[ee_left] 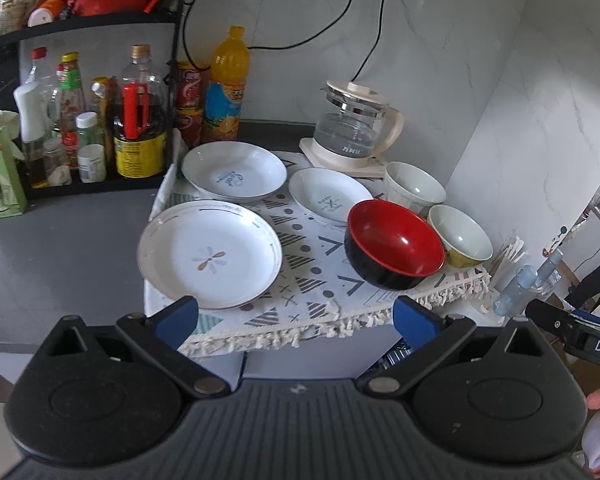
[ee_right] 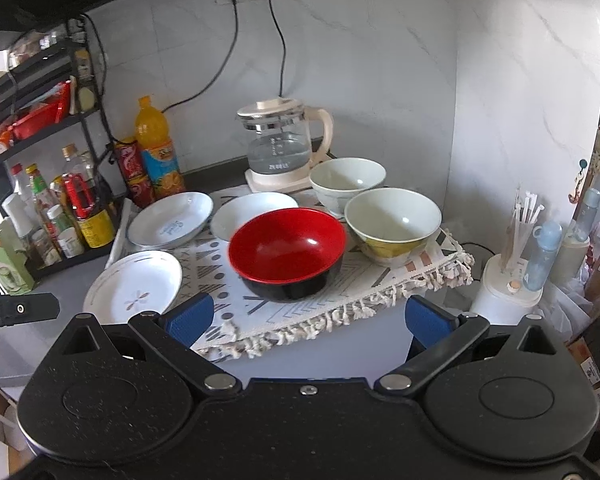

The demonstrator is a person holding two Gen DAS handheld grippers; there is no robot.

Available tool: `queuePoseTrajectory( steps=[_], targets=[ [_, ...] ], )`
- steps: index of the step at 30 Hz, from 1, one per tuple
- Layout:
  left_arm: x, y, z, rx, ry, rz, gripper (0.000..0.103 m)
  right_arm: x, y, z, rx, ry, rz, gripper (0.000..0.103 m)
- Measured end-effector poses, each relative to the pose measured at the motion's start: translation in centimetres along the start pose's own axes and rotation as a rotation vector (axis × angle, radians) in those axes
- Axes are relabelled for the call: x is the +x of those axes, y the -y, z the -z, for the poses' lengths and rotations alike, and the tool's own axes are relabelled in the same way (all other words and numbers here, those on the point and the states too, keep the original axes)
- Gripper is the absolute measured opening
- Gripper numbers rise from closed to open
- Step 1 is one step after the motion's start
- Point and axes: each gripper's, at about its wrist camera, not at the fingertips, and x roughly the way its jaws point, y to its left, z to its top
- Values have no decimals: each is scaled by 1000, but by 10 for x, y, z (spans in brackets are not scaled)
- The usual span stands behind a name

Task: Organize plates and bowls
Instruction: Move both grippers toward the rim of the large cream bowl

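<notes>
On a patterned fringed mat (ee_left: 304, 280) (ee_right: 340, 288) lie three white plates and three bowls. The flower-marked plate (ee_left: 210, 254) (ee_right: 134, 292) is nearest on the left, a blue-script plate (ee_left: 234, 172) (ee_right: 171, 219) sits behind it, and a third plate (ee_left: 330, 196) (ee_right: 252, 210) is mid-mat. A red-and-black bowl (ee_left: 394, 242) (ee_right: 287, 250) stands at the front, with a yellow-sided bowl (ee_left: 460, 236) (ee_right: 392, 222) and a white bowl (ee_left: 414, 186) (ee_right: 347, 182) beside it. My left gripper (ee_left: 296, 318) hovers open before the mat's edge. My right gripper (ee_right: 308, 318) is open too, just short of the red bowl.
A glass kettle (ee_left: 354, 128) (ee_right: 284, 144) stands behind the mat. A black rack of bottles (ee_left: 100, 120) (ee_right: 60, 208) fills the left, with an orange drink bottle (ee_left: 228, 88) (ee_right: 158, 148) and red cans. A white canister with sticks (ee_right: 512, 264) and a blue bottle (ee_right: 542, 254) stand right.
</notes>
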Motion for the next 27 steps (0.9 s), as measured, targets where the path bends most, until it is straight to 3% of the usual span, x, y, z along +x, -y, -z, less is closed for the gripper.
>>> queuePoseTrajectory(
  steps=[3, 7, 18, 27],
  targets=[
    [14, 8, -6, 0, -6, 12, 102, 11, 7, -6, -3, -5, -5, 101],
    [39, 20, -17, -8, -27, 28, 101, 29, 17, -16, -7, -6, 27, 91],
    [102, 52, -59, 14, -69, 64, 100, 84, 53, -45, 69, -36, 36, 86],
    [160, 83, -93, 62, -110, 110, 99, 130, 81, -61, 119, -87, 92, 81]
  ],
)
